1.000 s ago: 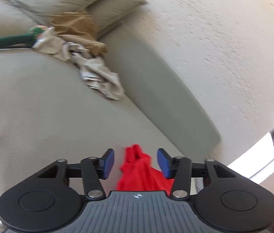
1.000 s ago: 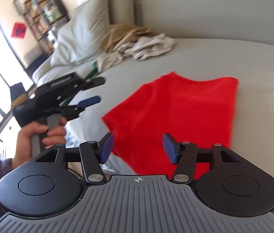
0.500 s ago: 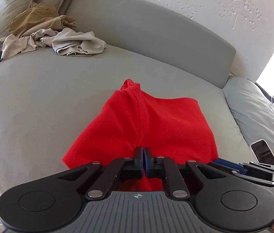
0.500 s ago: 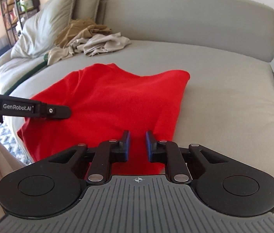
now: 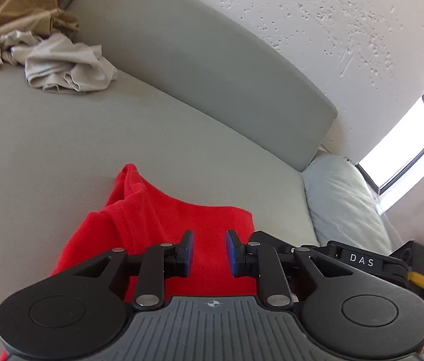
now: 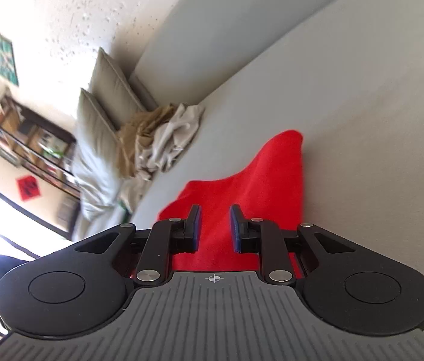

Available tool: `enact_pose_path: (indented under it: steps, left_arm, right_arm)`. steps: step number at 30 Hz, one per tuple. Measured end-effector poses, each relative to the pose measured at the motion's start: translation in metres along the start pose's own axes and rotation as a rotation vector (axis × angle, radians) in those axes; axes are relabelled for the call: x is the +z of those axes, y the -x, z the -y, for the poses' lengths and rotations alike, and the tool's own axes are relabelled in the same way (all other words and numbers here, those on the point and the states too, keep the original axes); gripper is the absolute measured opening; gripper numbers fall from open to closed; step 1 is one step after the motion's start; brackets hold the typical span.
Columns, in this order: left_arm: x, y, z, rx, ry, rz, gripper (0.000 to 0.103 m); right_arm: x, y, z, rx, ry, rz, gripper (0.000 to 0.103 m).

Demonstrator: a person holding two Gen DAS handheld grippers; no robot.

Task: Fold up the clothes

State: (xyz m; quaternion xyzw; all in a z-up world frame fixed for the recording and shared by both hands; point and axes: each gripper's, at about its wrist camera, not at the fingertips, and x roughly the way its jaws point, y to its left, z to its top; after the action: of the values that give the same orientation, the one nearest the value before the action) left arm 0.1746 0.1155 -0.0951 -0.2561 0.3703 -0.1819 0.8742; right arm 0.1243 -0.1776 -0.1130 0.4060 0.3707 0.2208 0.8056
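Here the red garment point(image 5: 164, 225) lies on the grey sofa seat point(image 5: 46, 150), just ahead of both tools and well apart from the heap of beige clothes point(image 5: 61, 63) bunched near the cushions. The left gripper point(image 5: 209, 251) hovers over the near edge of the red cloth with its jaws opening; fabric shows in the gap behind them, but the pads do not press on it. The right gripper point(image 6: 215, 228) is likewise opening, with red cloth visible between its fingers and nothing pinched. The garment looks like a soft knit or fleece: light, limp and quick to sag or bunch, as the raised ridge running toward its far tip suggests. It should not slip much on the upholstery, yet a single layer may peel away from the one beneath if taken too shallowly. The safer hold, I judge, is at the two near corners or along the hem, biting through all layers, with both tools keeping the edge taut so the fold lands flat.
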Motion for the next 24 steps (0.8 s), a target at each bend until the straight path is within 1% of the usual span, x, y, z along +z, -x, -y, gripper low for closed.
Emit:
enact_pose_path:
  steps: [2, 3, 4, 5, 6, 7, 8, 10, 11, 12, 13, 14, 15, 17, 18, 19, 20, 21, 22, 23, 24]
  left_arm:
    - [0.007, -0.016, -0.019, -0.017, 0.093, -0.004, 0.019]
    - [0.007, -0.022, -0.032, 0.000, 0.163, -0.004, 0.016]
    - [0.008, -0.027, -0.046, 0.017, 0.233, -0.004, 0.011]
    - [0.008, -0.032, -0.058, 0.038, 0.295, -0.004, 0.007]
    - [0.010, -0.036, -0.065, 0.062, 0.327, 0.002, 0.008]
    - [0.012, -0.037, -0.069, 0.074, 0.333, 0.018, 0.008]
    - [0.014, -0.037, -0.073, 0.087, 0.347, 0.038, 0.008]
    - [0.017, -0.035, -0.082, 0.116, 0.402, 0.091, 0.008]
    - [0.017, -0.032, -0.087, 0.134, 0.441, 0.119, 0.008]
    - [0.015, -0.026, -0.092, 0.161, 0.484, 0.152, 0.008]
    - [0.014, -0.018, -0.093, 0.194, 0.500, 0.185, 0.012]
    - [0.012, -0.010, -0.093, 0.216, 0.503, 0.212, 0.012]
    - [0.012, 0.001, -0.092, 0.219, 0.484, 0.228, 0.012]
    - [0.010, 0.023, -0.085, 0.214, 0.434, 0.242, 0.018]
    - [0.008, 0.034, -0.080, 0.208, 0.405, 0.240, 0.024]
    - [0.006, 0.045, -0.075, 0.202, 0.374, 0.229, 0.031]
    - [0.004, 0.056, -0.069, 0.200, 0.336, 0.213, 0.036]
    - [0.001, 0.066, -0.062, 0.204, 0.287, 0.191, 0.044]
    - [-0.002, 0.076, -0.056, 0.215, 0.237, 0.167, 0.050]
    - [-0.006, 0.083, -0.048, 0.237, 0.182, 0.142, 0.054]
    - [-0.010, 0.089, -0.043, 0.258, 0.127, 0.121, 0.065]
  right_arm:
    - [0.010, -0.022, 0.022, 0.091, -0.128, -0.059, 0.025]
    - [0.013, -0.034, 0.033, 0.115, -0.180, -0.105, 0.020]
    - [0.015, -0.043, 0.043, 0.113, -0.212, -0.125, 0.013]
    - [0.017, -0.054, 0.053, 0.100, -0.236, -0.128, 0.005]
    - [0.020, -0.059, 0.061, 0.084, -0.256, -0.121, 0.003]
    - [0.023, -0.062, 0.067, 0.079, -0.264, -0.104, 0.000]
    - [0.027, -0.066, 0.072, 0.073, -0.268, -0.086, 0.001]
    - [0.038, -0.071, 0.067, 0.035, -0.203, -0.037, 0.001]
    - [0.044, -0.074, 0.064, -0.002, -0.175, -0.014, 0.001]
    - [0.050, -0.073, 0.062, -0.064, -0.156, 0.022, 0.001]
    - [0.055, -0.072, 0.060, -0.127, -0.138, 0.060, 0.002]
    - [0.059, -0.068, 0.056, -0.200, -0.126, 0.104, 0.007]
    - [0.061, -0.062, 0.053, -0.250, -0.124, 0.137, 0.009]
    - [0.060, -0.045, 0.046, -0.272, -0.113, 0.150, 0.009]
    - [0.057, -0.036, 0.040, -0.270, -0.094, 0.136, 0.011]
    - [0.052, -0.027, 0.033, -0.264, -0.070, 0.114, 0.014]
    - [0.046, -0.017, 0.027, -0.257, -0.046, 0.091, 0.028]
    - [0.040, -0.008, 0.021, -0.247, -0.024, 0.068, 0.048]
    - [0.033, 0.005, 0.015, -0.233, 0.001, 0.041, 0.058]
    - [0.025, 0.016, 0.010, -0.218, 0.021, 0.017, 0.066]
    - [0.016, 0.025, 0.006, -0.204, 0.033, -0.013, 0.066]
